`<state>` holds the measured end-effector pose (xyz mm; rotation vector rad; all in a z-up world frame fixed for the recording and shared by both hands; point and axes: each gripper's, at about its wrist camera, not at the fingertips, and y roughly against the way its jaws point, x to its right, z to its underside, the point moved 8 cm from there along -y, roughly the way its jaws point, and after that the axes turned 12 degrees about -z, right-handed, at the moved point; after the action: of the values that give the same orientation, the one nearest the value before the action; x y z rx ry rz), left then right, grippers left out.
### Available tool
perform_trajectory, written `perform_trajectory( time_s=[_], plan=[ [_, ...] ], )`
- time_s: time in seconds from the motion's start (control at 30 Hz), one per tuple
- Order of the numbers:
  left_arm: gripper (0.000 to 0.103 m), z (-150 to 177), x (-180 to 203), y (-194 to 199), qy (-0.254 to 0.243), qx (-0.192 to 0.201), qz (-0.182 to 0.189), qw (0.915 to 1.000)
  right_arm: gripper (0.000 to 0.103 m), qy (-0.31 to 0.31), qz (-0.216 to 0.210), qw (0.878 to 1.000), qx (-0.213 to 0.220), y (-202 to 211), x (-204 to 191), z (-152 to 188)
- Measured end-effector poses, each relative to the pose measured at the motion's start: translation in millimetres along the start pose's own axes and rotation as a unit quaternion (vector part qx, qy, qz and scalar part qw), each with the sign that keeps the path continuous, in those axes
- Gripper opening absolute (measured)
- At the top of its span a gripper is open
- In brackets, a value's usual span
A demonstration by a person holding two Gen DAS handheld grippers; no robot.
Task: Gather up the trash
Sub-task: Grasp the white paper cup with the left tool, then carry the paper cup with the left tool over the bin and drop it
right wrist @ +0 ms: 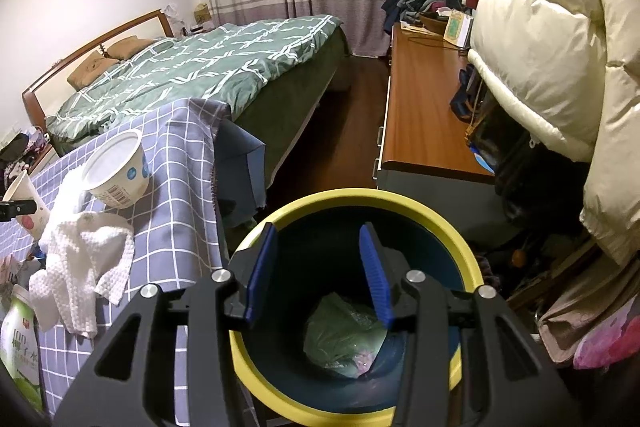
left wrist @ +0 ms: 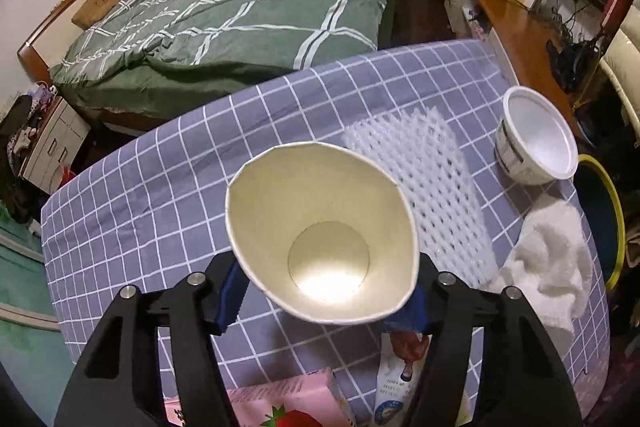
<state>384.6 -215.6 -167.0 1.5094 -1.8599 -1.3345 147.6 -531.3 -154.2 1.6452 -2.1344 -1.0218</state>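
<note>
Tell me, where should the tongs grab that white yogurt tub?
Grip the yogurt tub across its side wall, coming from above. It stands upright beside the white towel, and its top looks sealed, so there's no open rim to pinch, and the round wall narrows toward the base.

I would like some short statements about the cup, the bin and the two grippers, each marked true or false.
1. The left gripper squeezes a white paper cup out of round. True.
2. The right gripper holds a white cloth. False: its fingers are empty, above the yellow-rimmed dark blue bin.
3. The bin is empty. False: a green plastic bag lies inside.
4. A white plastic tub stands on the blue checked tablecloth. True.
</note>
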Motion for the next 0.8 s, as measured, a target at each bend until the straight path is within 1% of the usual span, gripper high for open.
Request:
perform_trajectory(
  time_s=[0.07, 0.17, 0.3, 0.4, 0.53, 0.6, 0.7, 0.8],
  plan=[
    [0.062, -0.9, -0.4, 6.0, 0.003, 0.005, 0.003, 1.0, 0.042, -0.003, -0.001, 1.0, 0.003, 2.5, 0.3, 0.7],
    [0.062, -3.3, -0.4, 24.1, 0.006, 0.024, 0.004, 0.9997, 0.042, -0.003, -0.006, 1.0, 0.008, 7.3, -0.3, 0.7],
    [0.062, -4.9, 10.5, 65.1, -0.002, 0.055, 0.01, 0.9984, 0.042, -0.001, -0.011, 1.0, 0.016, 18.8, -3.5, 0.4],
    [0.062, -3.5, 29.8, 99.0, -0.016, 0.078, 0.028, 0.9964, 0.042, 0.001, -0.014, 1.0, 0.023, 30.4, -5.6, 1.0],
    [0.062, -1.3, 69.6, 138.1, -0.041, 0.105, 0.059, 0.9919, 0.042, 0.006, -0.01, 0.999, 0.032, 48.1, -1.5, 2.1],
    [0.062, 0.6, 96.4, 154.1, -0.055, 0.115, 0.079, 0.9887, 0.042, 0.009, -0.009, 0.999, 0.036, 57.5, 2.0, 3.6],
    [0.062, 1.2, 139.0, 169.3, -0.077, 0.122, 0.107, 0.9837, 0.042, 0.015, -0.001, 0.999, 0.043, 76.4, 8.1, 8.6],
    [0.062, 3.3, 185.9, 177.0, -0.101, 0.121, 0.133, 0.9785, 0.042, 0.018, 0.009, 0.999, 0.05, 94.7, 16.7, 15.9]
  ],
)
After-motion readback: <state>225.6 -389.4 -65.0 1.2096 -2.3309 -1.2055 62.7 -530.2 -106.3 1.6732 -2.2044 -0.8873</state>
